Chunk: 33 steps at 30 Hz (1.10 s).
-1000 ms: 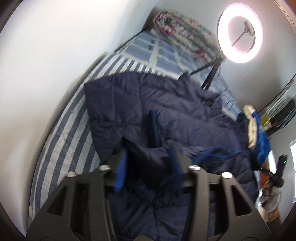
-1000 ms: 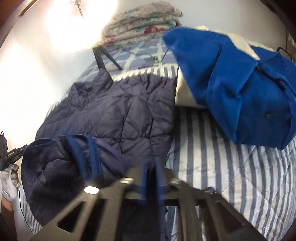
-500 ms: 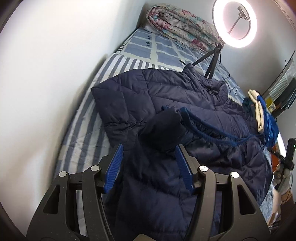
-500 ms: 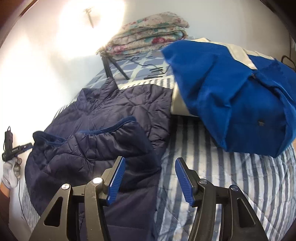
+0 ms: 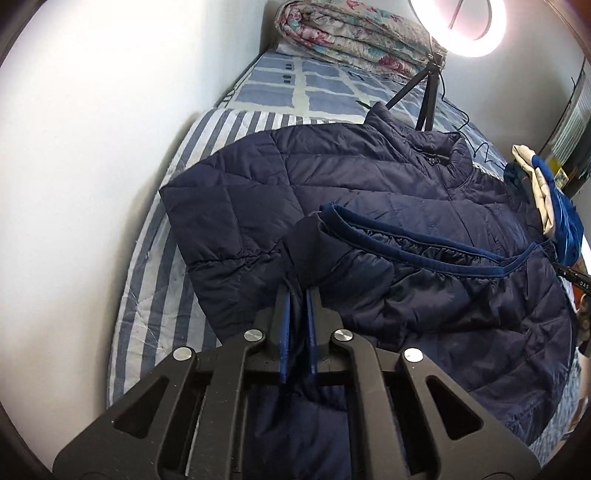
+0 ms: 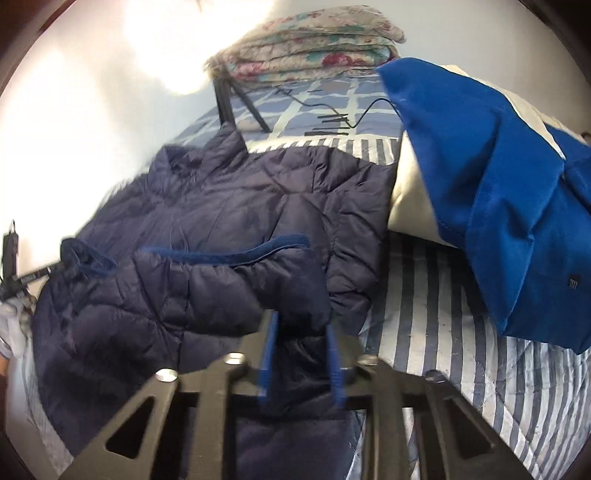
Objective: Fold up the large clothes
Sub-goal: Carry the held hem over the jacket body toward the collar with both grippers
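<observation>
Navy quilted nylon fills both views: a puffer jacket lies spread on the striped bedspread, collar toward the far end where a folded floral quilt sits, its hem already turned up so the bright blue trim runs crosswise over the body. At the left side of the bed, beside the white wall, the left gripper has its jaws drawn together on a pinch of the folded lower part, the blue pads nearly meeting with fabric between them. Across the jacket, the right gripper is closing its jaws; the picture is blurred, but navy padding bulges between the pads and they appear to press on it. The jacket's long axis runs away from both grippers, toward the collar, and each hand holds its own side of the fold, neither plainly nearer, so the next fold would likely carry forward along that axis. Farther right, a blue-and-cream garment lies heaped on the bedspread, just beside the jacket's shoulder. No containers are in view.
</observation>
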Each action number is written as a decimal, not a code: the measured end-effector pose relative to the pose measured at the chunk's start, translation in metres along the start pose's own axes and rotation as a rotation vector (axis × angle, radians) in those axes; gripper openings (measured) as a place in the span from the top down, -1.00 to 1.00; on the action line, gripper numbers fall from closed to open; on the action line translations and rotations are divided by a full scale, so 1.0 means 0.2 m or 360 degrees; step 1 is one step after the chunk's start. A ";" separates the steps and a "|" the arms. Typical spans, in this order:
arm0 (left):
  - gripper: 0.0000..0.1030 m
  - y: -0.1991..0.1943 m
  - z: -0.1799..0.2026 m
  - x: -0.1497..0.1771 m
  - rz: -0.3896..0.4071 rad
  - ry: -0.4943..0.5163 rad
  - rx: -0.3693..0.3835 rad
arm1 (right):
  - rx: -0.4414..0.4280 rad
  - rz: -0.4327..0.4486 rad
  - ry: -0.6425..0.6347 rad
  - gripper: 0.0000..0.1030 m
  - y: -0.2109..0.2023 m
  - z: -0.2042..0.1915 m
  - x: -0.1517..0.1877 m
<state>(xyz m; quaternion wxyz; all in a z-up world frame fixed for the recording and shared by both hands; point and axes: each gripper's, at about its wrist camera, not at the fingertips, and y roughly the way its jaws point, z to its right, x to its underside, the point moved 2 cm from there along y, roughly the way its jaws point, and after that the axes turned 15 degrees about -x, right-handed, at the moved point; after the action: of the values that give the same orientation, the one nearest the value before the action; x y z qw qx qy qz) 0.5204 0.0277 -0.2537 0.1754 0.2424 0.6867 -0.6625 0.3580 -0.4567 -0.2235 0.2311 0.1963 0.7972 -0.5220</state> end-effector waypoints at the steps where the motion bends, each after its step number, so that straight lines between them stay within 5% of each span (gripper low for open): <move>1: 0.95 -0.01 0.00 0.00 0.0009 0.0004 0.0000 | 0.0026 0.0000 -0.0023 0.94 -0.01 -0.02 0.00; 7: 0.96 -0.08 0.03 0.00 0.0130 0.0128 -0.0040 | 0.0084 0.0004 -0.0132 0.98 -0.07 -0.08 0.01; 8: 0.77 -0.08 0.03 0.00 0.0121 0.0122 -0.0034 | 0.0088 -0.0001 -0.0136 0.97 -0.07 -0.08 0.00; 9: 0.29 -0.07 0.02 -0.01 0.0100 0.0103 -0.0004 | 0.0091 -0.0004 -0.0136 0.96 -0.07 -0.08 0.00; 11: -0.16 -0.08 0.01 -0.03 0.0122 0.0059 0.0048 | 0.0083 0.0004 -0.0134 0.85 -0.07 -0.08 -0.01; 12: -0.17 -0.07 0.01 -0.05 0.0122 0.0049 0.0052 | 0.0087 0.0012 -0.0134 0.73 -0.08 -0.08 -0.01; 14: -0.17 -0.02 0.01 -0.08 0.0092 0.0047 0.0031 | 0.0091 0.0038 -0.0108 0.18 -0.08 -0.06 -0.02; 16: -0.17 0.04 0.03 -0.10 0.0045 0.0105 -0.0030 | 0.0078 0.0063 -0.0069 0.16 -0.06 -0.05 -0.05; 18: 0.08 0.09 0.07 -0.10 0.0018 0.0171 -0.0064 | 0.0059 0.0065 -0.0041 0.16 -0.03 -0.04 -0.06; 19: 0.36 0.11 0.09 -0.09 0.0003 0.0203 -0.0058 | 0.0051 0.0053 -0.0041 0.20 -0.01 -0.04 -0.07; 20: 0.64 0.12 0.11 -0.09 0.0001 0.0227 -0.0074 | 0.0048 0.0032 -0.0055 0.48 0.01 -0.05 -0.07; 22: 0.81 0.11 0.13 -0.07 0.0016 0.0264 -0.0108 | 0.0071 -0.0022 -0.0095 0.92 0.04 -0.07 -0.06; 28: 0.89 -0.03 0.15 -0.03 0.0154 0.0398 -0.0295 | 0.0168 0.0024 -0.0181 1.00 -0.04 -0.14 -0.05; 33: 0.90 -0.16 0.02 -0.17 0.0261 0.0056 -0.0221 | 0.0235 0.0147 -0.0185 1.00 -0.16 -0.15 -0.14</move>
<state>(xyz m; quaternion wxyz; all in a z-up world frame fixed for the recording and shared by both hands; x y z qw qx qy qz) 0.5305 0.0205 -0.2088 0.2334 0.2965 0.7117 -0.5925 0.3573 -0.4432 -0.1729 0.2858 0.2188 0.7319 -0.5786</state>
